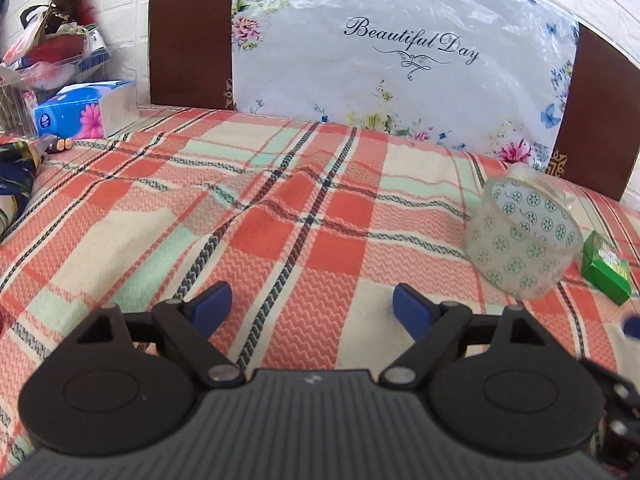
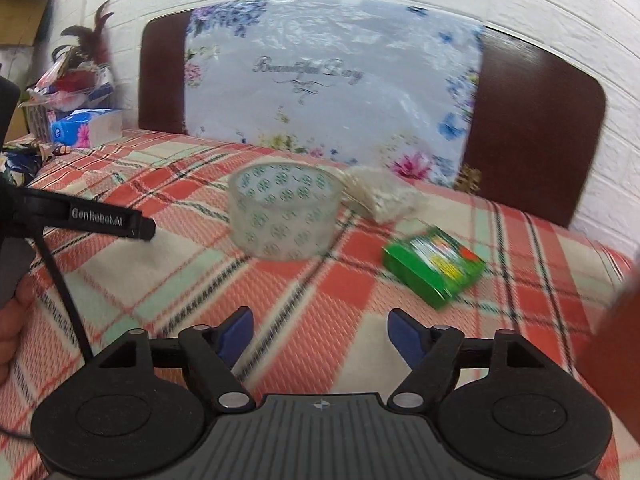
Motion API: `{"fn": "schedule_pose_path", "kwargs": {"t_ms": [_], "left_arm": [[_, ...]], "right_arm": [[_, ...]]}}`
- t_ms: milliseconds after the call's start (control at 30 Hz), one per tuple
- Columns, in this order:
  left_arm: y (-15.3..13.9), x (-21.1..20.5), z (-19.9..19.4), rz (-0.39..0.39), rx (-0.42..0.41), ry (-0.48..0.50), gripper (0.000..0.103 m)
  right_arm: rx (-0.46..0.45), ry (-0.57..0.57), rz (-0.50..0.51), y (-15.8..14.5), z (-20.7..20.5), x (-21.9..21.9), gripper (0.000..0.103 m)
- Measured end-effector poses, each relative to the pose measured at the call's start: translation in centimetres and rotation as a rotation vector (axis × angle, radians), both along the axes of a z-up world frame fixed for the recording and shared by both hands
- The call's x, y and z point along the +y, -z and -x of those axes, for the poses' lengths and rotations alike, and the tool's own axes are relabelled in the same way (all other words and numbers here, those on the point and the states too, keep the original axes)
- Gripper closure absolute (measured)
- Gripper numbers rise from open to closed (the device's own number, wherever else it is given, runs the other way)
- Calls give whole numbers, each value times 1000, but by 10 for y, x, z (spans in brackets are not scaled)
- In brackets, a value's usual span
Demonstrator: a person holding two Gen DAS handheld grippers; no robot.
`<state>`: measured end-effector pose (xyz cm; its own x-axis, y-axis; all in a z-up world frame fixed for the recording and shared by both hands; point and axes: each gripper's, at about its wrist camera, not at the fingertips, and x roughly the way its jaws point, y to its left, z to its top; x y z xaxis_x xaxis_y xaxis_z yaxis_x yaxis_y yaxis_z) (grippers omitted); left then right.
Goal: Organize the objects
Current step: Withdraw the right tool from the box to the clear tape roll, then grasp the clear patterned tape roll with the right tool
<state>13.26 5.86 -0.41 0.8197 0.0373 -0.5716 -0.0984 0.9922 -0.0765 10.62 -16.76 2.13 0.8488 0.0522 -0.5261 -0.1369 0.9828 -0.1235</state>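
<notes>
tape roll (image 2: 285, 216) beside green box (image 2: 434, 266)

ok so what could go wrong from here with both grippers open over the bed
1. The tape roll lies on its flat side on soft, wrinkled blanket; a pinch on its rim could tip it or set it rolling.
2. The green box sits close beside the tape, so the right gripper reaching for one may nudge the other.
3. The left gripper is close beside the right one, so they might collide.
</notes>
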Motion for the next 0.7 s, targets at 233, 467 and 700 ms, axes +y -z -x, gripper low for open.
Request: {"fn": "schedule_pose_path", "kwargs": {"t_ms": [233,467,700], "left_arm": [[2,4,0,38,-13,8,9],[4,3,-1,29,-11,8,8],[4,2,-1,14,-6,8,7]], "right_arm": [[-15,-29,31,1,-60,27,22],[5,-64,5,3,-70,26,21],[18,-51,-19,4,-7,2,21]]}}
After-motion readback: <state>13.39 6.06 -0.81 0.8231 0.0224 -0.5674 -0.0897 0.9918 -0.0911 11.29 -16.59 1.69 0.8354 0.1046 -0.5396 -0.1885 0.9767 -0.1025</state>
